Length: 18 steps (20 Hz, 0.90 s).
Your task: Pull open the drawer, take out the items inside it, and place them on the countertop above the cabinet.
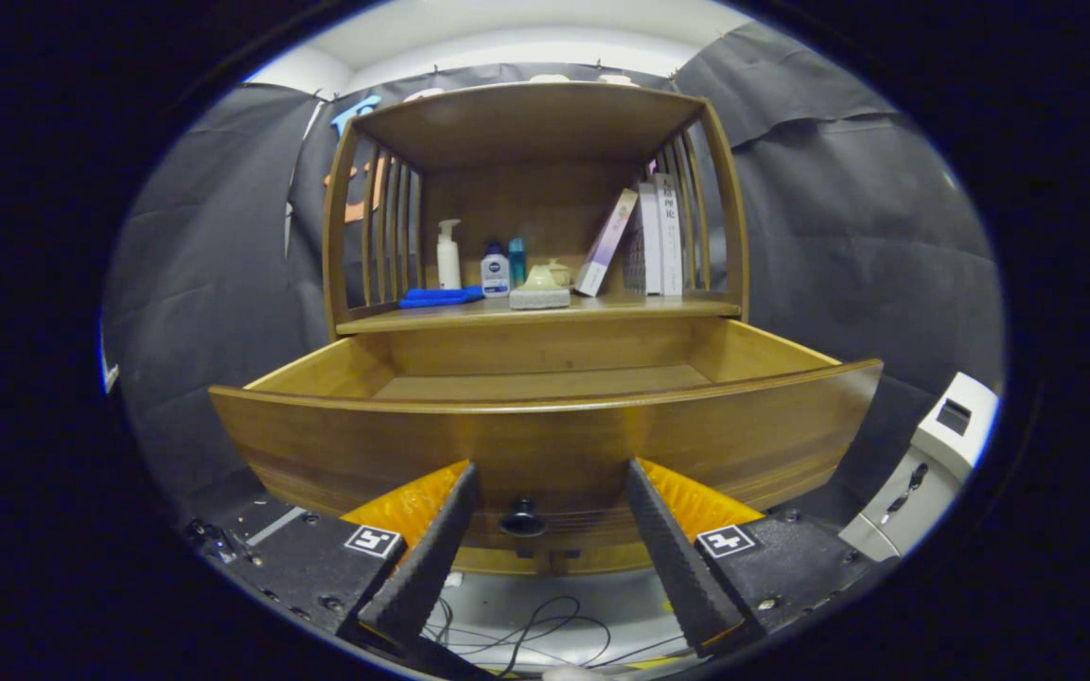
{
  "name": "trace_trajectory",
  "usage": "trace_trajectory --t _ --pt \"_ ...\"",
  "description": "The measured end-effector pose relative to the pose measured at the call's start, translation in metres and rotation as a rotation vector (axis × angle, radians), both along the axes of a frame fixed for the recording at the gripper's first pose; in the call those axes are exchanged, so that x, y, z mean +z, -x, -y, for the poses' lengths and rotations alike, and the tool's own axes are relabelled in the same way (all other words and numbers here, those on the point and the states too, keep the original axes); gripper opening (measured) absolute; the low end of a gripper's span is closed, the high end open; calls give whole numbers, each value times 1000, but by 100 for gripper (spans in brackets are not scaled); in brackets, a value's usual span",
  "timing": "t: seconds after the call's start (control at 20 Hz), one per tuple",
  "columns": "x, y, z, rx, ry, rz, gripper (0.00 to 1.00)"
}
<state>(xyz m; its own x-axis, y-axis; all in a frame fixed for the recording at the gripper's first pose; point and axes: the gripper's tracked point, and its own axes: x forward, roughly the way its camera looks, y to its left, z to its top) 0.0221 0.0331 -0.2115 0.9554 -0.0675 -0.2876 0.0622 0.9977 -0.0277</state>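
Honey-brown wood makes up the whole cabinet (531, 189), and its drawer (545, 435) stands pulled well out toward me, its curved front wide across the middle. The drawer's inside, as far as I can see over the front edge, shows bare wood floor. A small dark knob (522, 518) sits low on the drawer front, at six o'clock from the drawer's centre.

Above the drawer runs the countertop (545, 310), roofed by a shelf on slatted sides. Going left to right along it: a folded blue cloth (439, 297) at nine o'clock, a white pump bottle (448, 255) just behind it, a small white bottle (495, 272) with a teal bottle (517, 260) beside it, a pale soap on a grey dish (539, 289) near the centre, then a slanted book (606, 242) leaning toward upright books (656, 236) at three o'clock.

Black cloth walls close the booth. A white machine (923, 473) stands at four o'clock from the drawer, and loose cables (526, 634) lie on the pale floor below.

The gripper (550, 473) points level at the drawer front, its fingers spread apart, the knob between them and touched by neither, holding nothing.
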Motion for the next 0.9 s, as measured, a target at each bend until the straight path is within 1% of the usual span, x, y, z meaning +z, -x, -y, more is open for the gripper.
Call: trace_trajectory --t 0.2,0.4,0.55,0.9 --pt "1 -6 -2 5 0 3 99" --pt "1 -13 0 24 -43 -2 99" --pt "3 -16 -1 20 -18 13 99" --pt "4 -53 -4 15 -11 4 99"
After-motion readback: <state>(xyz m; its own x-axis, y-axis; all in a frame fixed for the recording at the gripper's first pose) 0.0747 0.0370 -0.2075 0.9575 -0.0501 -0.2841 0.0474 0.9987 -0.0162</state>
